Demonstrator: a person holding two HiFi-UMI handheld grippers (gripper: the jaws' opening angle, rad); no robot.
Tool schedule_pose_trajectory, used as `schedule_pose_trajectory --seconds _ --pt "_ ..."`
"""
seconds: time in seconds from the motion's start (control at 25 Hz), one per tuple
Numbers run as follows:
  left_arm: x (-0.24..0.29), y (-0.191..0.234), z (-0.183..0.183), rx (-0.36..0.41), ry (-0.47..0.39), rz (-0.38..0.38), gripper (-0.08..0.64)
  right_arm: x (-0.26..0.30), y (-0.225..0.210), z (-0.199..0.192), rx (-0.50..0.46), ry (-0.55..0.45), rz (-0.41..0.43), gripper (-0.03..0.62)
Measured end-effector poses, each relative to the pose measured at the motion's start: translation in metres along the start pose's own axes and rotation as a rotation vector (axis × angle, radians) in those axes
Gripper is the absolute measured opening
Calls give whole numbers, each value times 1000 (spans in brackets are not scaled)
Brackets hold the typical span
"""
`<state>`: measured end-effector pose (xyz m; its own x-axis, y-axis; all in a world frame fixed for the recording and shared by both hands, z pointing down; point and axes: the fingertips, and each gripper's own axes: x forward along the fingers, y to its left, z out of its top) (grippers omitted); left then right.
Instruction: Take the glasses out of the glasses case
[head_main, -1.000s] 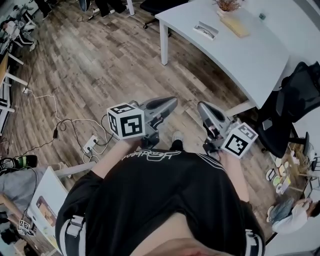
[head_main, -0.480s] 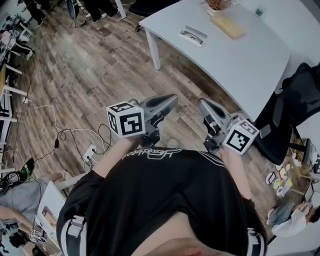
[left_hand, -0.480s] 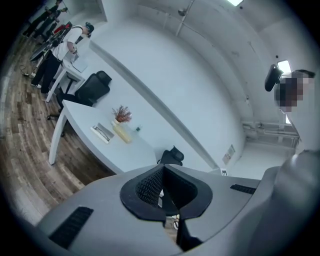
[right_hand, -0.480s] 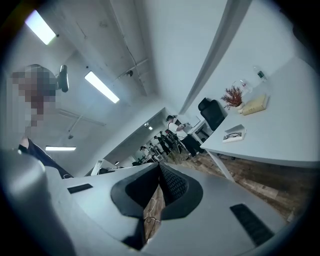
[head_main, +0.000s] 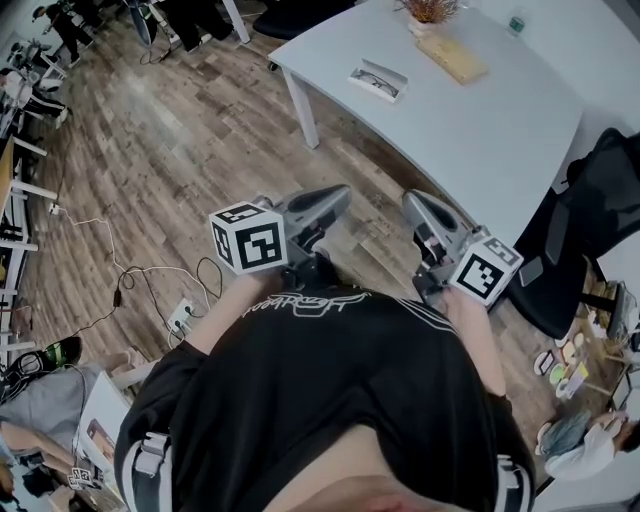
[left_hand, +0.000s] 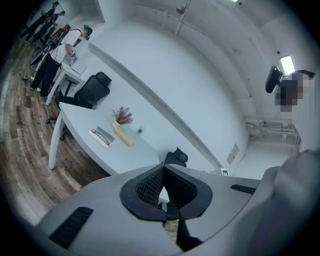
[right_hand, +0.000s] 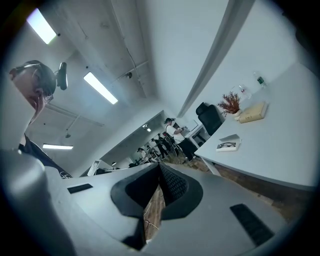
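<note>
An open white glasses case (head_main: 378, 80) with dark glasses in it lies near the left corner of a white table (head_main: 490, 140), far ahead of me. It also shows small in the left gripper view as the case (left_hand: 101, 136) and in the right gripper view as the case (right_hand: 228, 144). My left gripper (head_main: 340, 195) and right gripper (head_main: 412, 203) are held close to the person's chest, above the wooden floor and short of the table. Both are shut with nothing between them: the left gripper (left_hand: 163, 166) and the right gripper (right_hand: 159, 166) show their tips together.
A wooden block (head_main: 452, 57), a potted dry plant (head_main: 428, 12) and a small bottle (head_main: 515, 22) stand at the table's far side. A black office chair (head_main: 590, 230) is at the right. Cables and a power strip (head_main: 180, 305) lie on the floor at left.
The table and the case have drifted left and a little nearer in the head view as the person walks. Both grippers keep their pose by the chest, still shut.
</note>
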<state>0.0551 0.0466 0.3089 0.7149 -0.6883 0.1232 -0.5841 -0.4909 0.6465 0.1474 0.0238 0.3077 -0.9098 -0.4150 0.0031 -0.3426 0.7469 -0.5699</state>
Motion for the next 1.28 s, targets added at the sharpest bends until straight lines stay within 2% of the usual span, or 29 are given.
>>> schedule_pose_trajectory --seconds 0.44,0.8,1.28 --pt "43 45 21 3 33 -35 8 29 -51 16 -38 -9 -58 9" --pt "100 101 74 -5 98 -72 8 78 -114 56 -34 -20 -136 9" --pt "153 204 158 -54 181 -100 8 186 -189 111 1 -5 -204 9"
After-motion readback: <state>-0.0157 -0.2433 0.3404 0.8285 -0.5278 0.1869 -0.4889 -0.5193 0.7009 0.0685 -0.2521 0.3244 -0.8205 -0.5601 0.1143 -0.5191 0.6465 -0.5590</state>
